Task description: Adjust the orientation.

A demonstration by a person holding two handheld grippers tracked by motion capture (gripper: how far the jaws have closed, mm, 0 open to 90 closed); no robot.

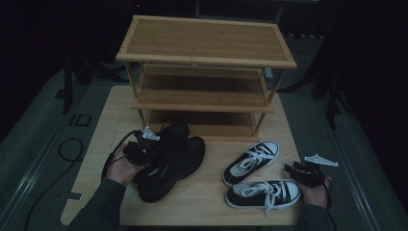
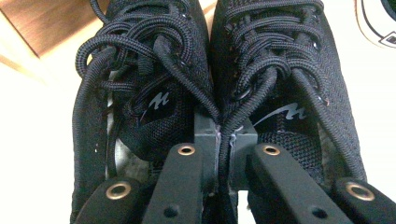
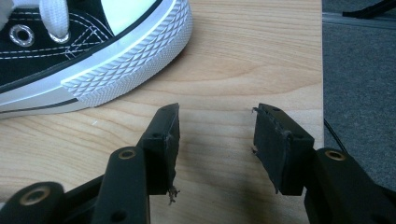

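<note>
The left gripper (image 2: 219,140) pinches the inner collars of the two black shoes (image 1: 168,161) together at the table's (image 1: 202,202) near left. Right of them lie two black-and-white sneakers (image 1: 257,175). The right gripper (image 3: 215,140) gapes empty beside the nearer sneaker's toe. A wooden rack (image 1: 204,72) stands behind.

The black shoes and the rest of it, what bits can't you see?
- Black shoes, high view: their heels are covered by the left tool and hand.
- Black shoes, left gripper view: toes are cut off by the top edge.
- Rack, high view: the bottom shelf's back is too dark.
- Sneaker, right gripper view: mostly cut off.
</note>
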